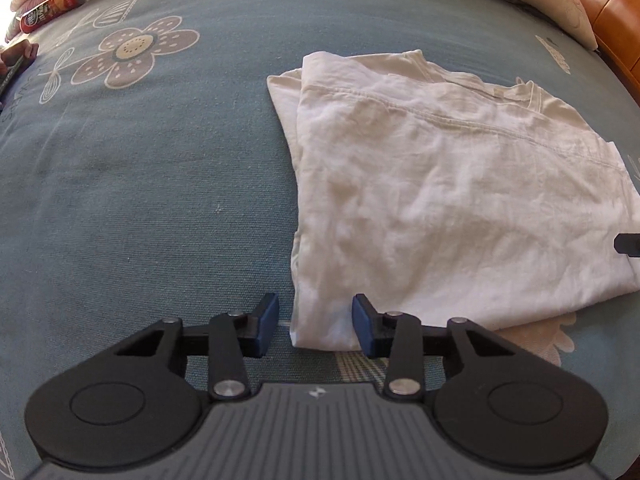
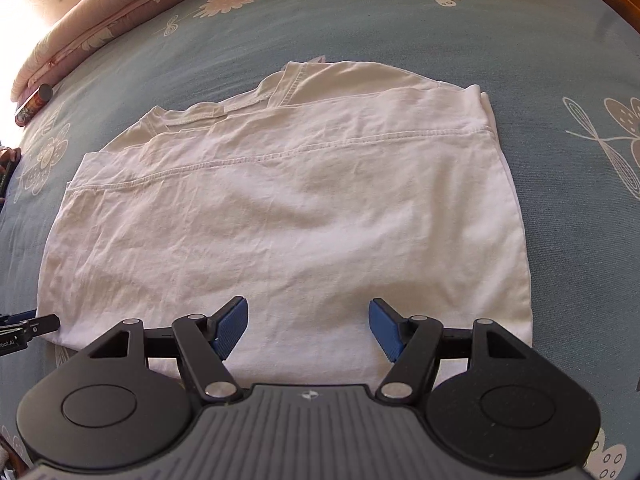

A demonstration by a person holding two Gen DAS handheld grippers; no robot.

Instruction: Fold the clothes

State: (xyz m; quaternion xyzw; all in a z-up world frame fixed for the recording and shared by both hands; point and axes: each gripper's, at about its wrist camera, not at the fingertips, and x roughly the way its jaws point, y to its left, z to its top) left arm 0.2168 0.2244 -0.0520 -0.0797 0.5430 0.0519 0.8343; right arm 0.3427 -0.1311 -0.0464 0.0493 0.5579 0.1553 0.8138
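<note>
Nearest, at the left gripper point(image 1: 314, 326): jaws narrowed about the near left corner of the white shirt point(image 1: 420, 200), one pad against the cloth, the other just clear of it, so no pinch yet. Risks catching only the top layer here, since the corner is a stack of folded layers. Lifting that alone would likely peel the fold open. Could also nip the bed sheet point(image 1: 140, 200) along with the corner, given the steep downward tilt and the soft surface beneath.

At the right gripper point(image 2: 308, 328): jaws wide, holding nothing, poised over the near edge of the shirt, well inside its right corner. Closing there would probably bunch the cloth into a ridge instead of taking an edge. With one side gripped at the corner and the other mid-edge, may raise the fold line askew and leave the far layers uneven.

As for the shirt: lies flat on the sheet, already folded into a rough rectangle, near edge under both grippers. White, thin, softly creased all over. Shows a stitched hem running across the upper layer about halfway up. Beyond that, a lower layer with the neckline peeking out at the far edge. Left side slightly stepped, one layer out past the other.

Farther off, well apart from the shirt: a snack can point(image 1: 54, 6) beside a rolled quilt point(image 2: 80, 28).
</note>
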